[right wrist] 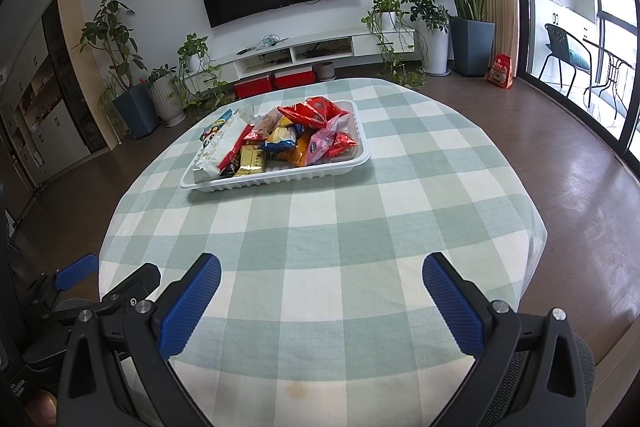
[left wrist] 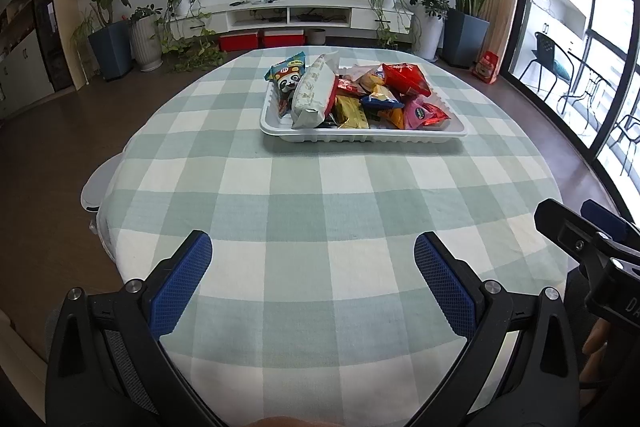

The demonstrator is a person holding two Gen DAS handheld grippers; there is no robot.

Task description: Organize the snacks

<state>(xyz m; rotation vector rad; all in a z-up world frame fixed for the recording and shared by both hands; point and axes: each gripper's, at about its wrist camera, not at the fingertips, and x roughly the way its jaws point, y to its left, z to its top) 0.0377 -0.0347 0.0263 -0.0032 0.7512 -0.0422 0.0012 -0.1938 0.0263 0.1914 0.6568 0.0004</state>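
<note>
Both tools hover low over the near edge of the counter (left wrist: 320,187), side by side and aimed forward at the tray (left wrist: 362,137). The left tool (left wrist: 313,285) has its blue pads (left wrist: 182,285) spread wide, with only checked cloth between them; it holds and touches nothing. The right tool (right wrist: 321,305) is spread just as wide and is likewise empty, its pads (right wrist: 454,307) above the cloth. In the left view the right tool's black frame shows at the far right edge, with part of a hand (left wrist: 596,347) under it; in the right view the left tool shows at the lower left.

The white ribbed tray sits on the far half of the counter, well apart from both tools. Its long axis runs left to right across the left view and slants a little, right end farther away, in the right view. Snacks (left wrist: 372,95) are heaped in it. A white bag (left wrist: 314,93) lies lengthwise front to back along the left side, leaning on a panda packet (left wrist: 286,79) at the left rim. A red bag (left wrist: 406,79) lies on top toward the back right, a pink packet (left wrist: 420,113) at the front right, and yellow packets (left wrist: 352,113) at the front middle.
</note>
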